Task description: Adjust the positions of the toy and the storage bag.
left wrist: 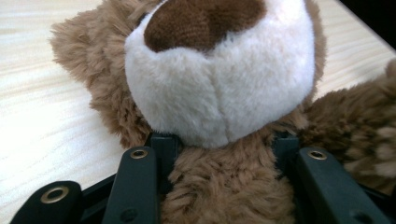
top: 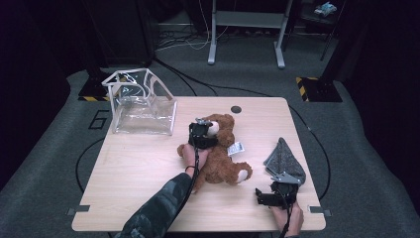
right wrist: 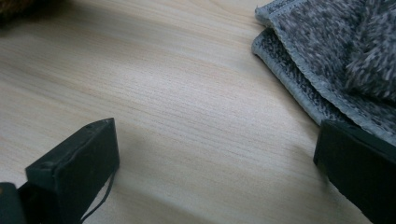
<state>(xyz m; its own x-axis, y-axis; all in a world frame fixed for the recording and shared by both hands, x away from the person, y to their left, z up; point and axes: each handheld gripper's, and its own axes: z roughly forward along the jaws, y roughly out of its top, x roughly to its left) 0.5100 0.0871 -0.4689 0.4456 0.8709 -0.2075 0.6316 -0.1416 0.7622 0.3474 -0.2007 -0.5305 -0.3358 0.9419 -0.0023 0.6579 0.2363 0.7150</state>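
**Left hand-held gripper closes on the teddy bear's neck**

High view: the teddy bear (top: 220,153) lies on its back in the middle of the desk (top: 138,168), its long axis running from the head at the far end toward the near right. The left hand-held gripper (top: 200,133) sits over the bear's head and neck, reaching in from the near side. The right hand-held gripper (top: 271,197) rests near the desk's front right edge, well apart from the bear, just beside a grey cloth (top: 285,157). A clear bag (top: 143,115) stands at the far left.

Left gripper view: the jaws flank the bear (left wrist: 219,88) just below its white muzzle, fur bulging between them; they look pressed into the neck, gripping it.

Right gripper view: the jaws stand wide apart over bare wood, holding nothing, with the cloth (right wrist: 327,60) beside one jaw.
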